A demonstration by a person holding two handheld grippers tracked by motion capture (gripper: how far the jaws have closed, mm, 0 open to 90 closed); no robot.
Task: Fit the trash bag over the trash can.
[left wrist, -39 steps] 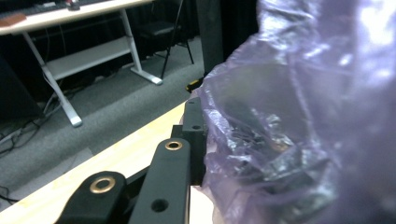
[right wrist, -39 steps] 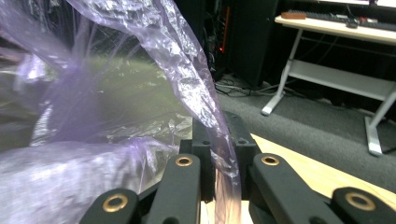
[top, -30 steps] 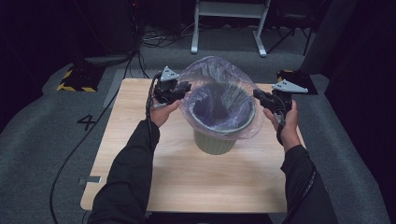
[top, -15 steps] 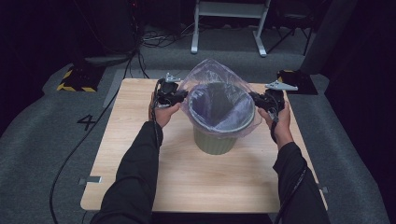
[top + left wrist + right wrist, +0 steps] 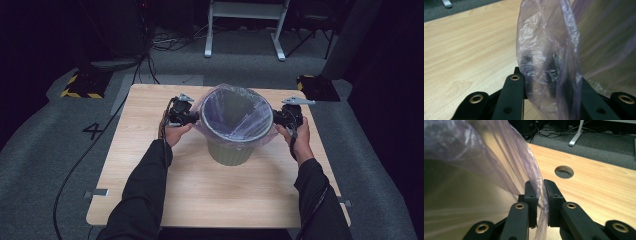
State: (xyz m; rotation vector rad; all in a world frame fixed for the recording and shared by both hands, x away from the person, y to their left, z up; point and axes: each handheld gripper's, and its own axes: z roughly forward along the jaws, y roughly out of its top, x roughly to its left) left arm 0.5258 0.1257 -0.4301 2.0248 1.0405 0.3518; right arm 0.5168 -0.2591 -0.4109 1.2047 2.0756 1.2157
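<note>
Both tools lower, bag over bin; "4" on floor.

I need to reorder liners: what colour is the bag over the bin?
Translucent pale purple: the bag shows best in the left gripper view.

Black sleeves; black tool jaws with brass rivets.
</note>
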